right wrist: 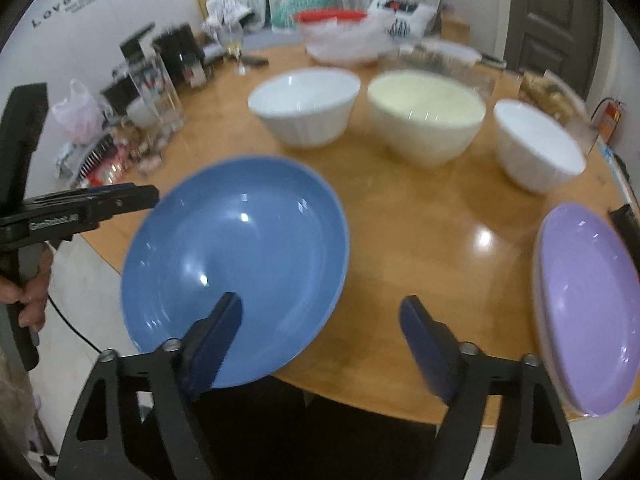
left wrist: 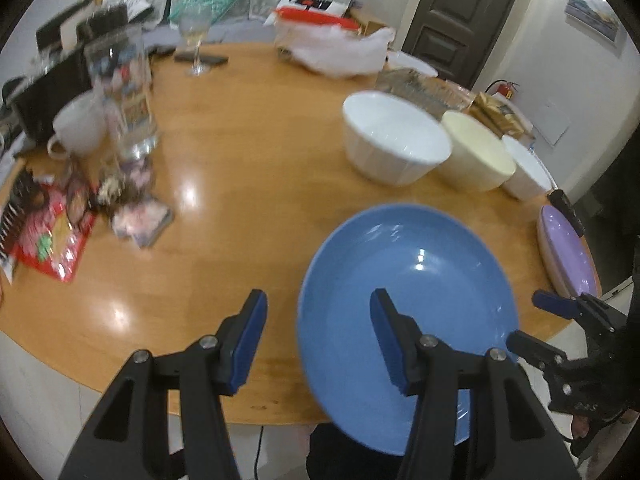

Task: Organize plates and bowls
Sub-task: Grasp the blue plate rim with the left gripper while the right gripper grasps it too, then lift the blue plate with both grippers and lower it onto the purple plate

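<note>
A blue plate point(left wrist: 408, 300) point(right wrist: 236, 260) lies at the near edge of the round wooden table point(left wrist: 240, 152) and overhangs it. My left gripper point(left wrist: 318, 336) is open, its right finger over the plate's left part, its left finger over bare table. My right gripper point(right wrist: 320, 340) is open, its left finger over the plate's near right rim. A purple plate point(right wrist: 588, 304) point(left wrist: 566, 248) lies on another plate at the right edge. Behind stand a white bowl point(right wrist: 306, 100) point(left wrist: 394, 136), a cream bowl point(right wrist: 426, 114) point(left wrist: 476, 152) and a smaller white bowl point(right wrist: 536, 144) point(left wrist: 526, 168).
At the table's left stand a clear acrylic box point(left wrist: 120, 92), a white mug point(left wrist: 78, 124), snack packets point(left wrist: 52, 240) and a wine glass point(left wrist: 196, 36). A white bag with a red-lidded tub point(left wrist: 336, 44) sits at the back. A sofa with cushions is behind.
</note>
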Available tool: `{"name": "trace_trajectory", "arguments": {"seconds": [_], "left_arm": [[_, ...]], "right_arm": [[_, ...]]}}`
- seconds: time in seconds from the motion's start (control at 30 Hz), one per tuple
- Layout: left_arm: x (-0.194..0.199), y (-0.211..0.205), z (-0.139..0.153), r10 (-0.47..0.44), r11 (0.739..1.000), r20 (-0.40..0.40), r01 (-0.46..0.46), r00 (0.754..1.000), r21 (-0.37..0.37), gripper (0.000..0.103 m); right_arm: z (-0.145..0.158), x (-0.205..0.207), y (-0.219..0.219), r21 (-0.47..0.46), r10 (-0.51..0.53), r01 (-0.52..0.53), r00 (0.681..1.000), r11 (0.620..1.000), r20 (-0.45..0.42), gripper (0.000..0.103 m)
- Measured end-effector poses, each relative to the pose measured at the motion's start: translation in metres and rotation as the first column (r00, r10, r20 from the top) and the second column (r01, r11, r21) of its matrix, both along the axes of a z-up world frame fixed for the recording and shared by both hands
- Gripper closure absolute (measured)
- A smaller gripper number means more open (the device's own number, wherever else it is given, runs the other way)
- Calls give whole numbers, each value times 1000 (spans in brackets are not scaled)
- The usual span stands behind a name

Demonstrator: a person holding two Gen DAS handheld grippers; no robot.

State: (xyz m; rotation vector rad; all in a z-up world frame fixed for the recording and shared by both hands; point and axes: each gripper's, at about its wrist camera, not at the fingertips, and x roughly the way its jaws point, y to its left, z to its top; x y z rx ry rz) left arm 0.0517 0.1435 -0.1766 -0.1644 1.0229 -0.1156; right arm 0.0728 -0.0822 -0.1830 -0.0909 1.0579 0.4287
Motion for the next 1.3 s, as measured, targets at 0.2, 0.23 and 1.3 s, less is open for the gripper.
{"name": "trace_trajectory", "arguments": {"seconds": [0.2,0.23,1.3], "left_arm": [[-3,4,-22,-16,999,-45,14,999,-32,73],[-4,3,-25,-21,999,-46,19,999,-36,77],[13,-66,36,-84,996,36,82,996,47,94]], "right_arm": [[-12,7,7,-20,-9,8,998,1000,-57,53],[-13,8,8,-22,-8,6,998,1000,-65,57],[27,6,-55,58,-78,76,996,995,33,87]]}}
